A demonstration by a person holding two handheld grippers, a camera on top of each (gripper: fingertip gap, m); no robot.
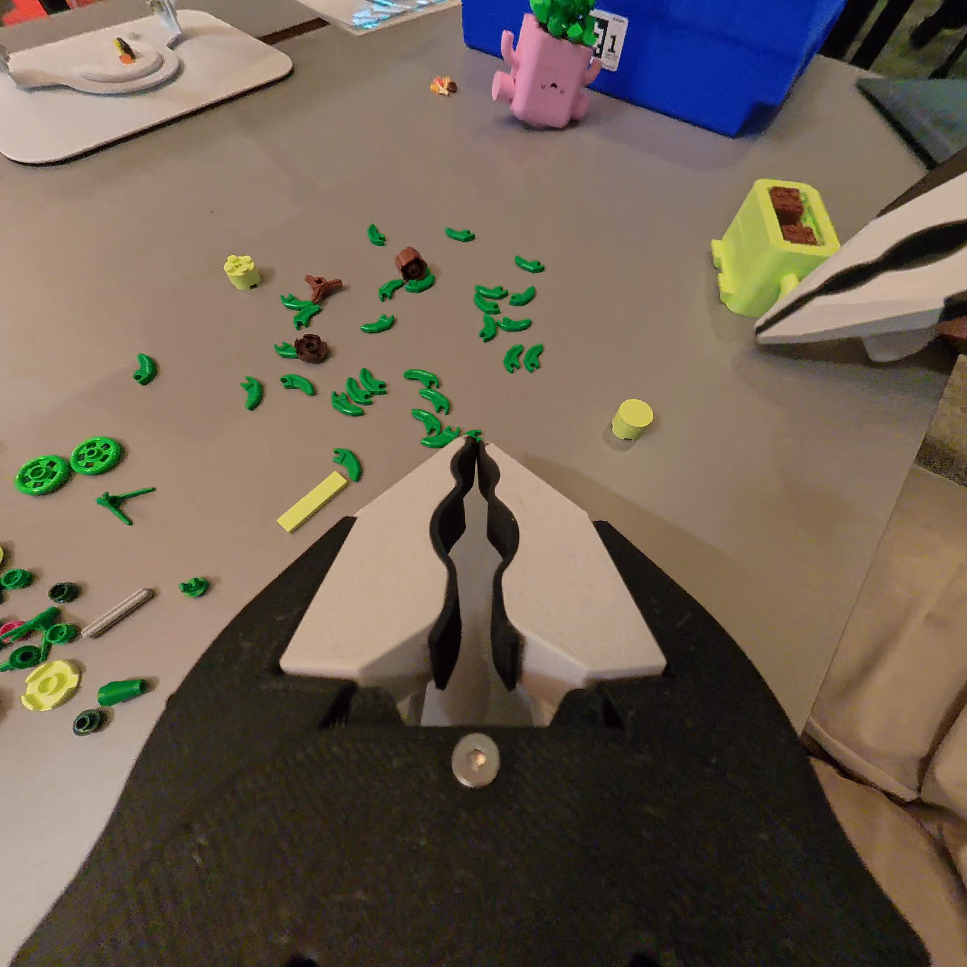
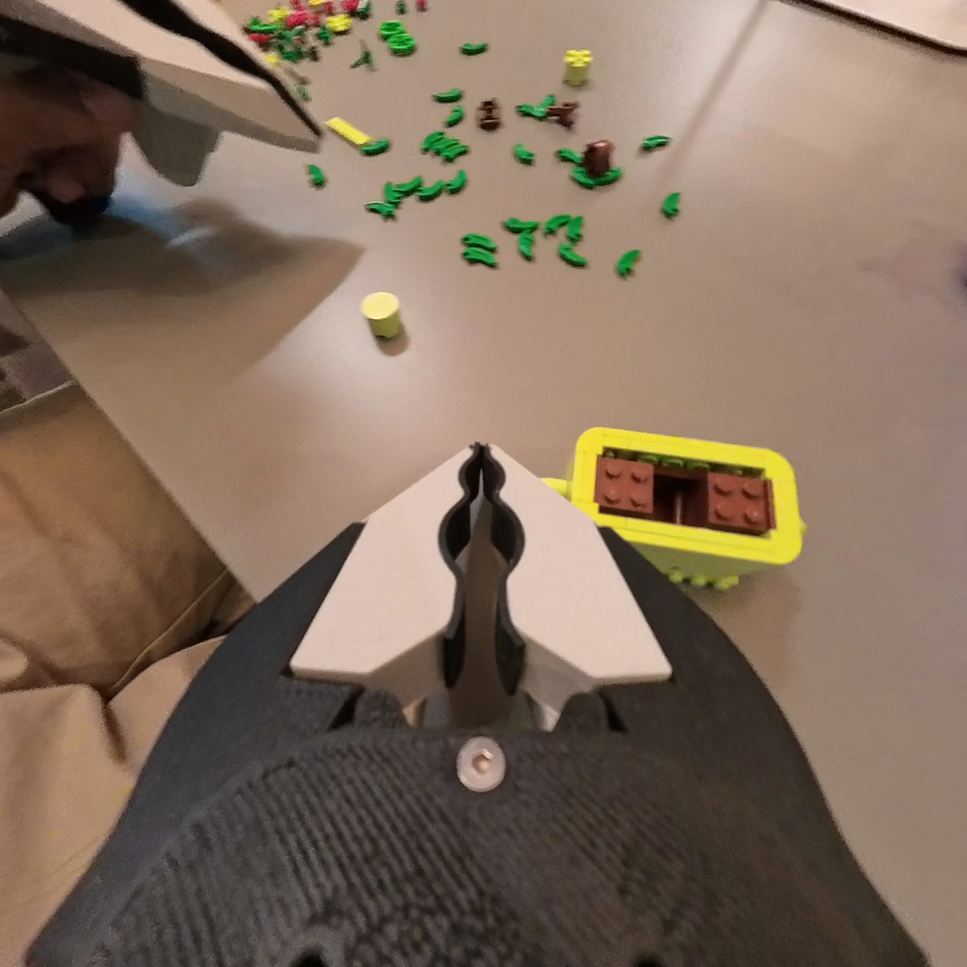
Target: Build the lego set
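Note:
My left gripper (image 1: 475, 443) is shut and hovers at the near edge of several scattered green leaf pieces (image 1: 434, 403). One leaf (image 1: 473, 433) shows just past its tips; I cannot tell whether it is pinched. It also shows in the right wrist view (image 2: 314, 137). My right gripper (image 2: 480, 447) is shut and empty, just left of a lime-green pot (image 2: 680, 544) with brown bricks (image 2: 625, 484) inside. The pot (image 1: 753, 261) and right gripper (image 1: 763, 328) show at the right of the left wrist view.
A lime cylinder (image 1: 633, 418) stands apart on the grey table (image 1: 680, 523). A lime round brick (image 1: 242, 272), brown pieces (image 1: 411, 264), green wheels (image 1: 68, 465) and a yellow tile (image 1: 311, 502) lie left. A pink pot with plant (image 1: 544, 78), blue box (image 1: 706, 63) and white board (image 1: 131, 104) stand behind. My right fingertips sit around 15 cm from my left ones. From my left tips it is roughly 8 cm to the yellow tile (image 1: 311, 502); from my right, 25 cm. My right wrist view (image 2: 342, 130) looks at it from another angle.

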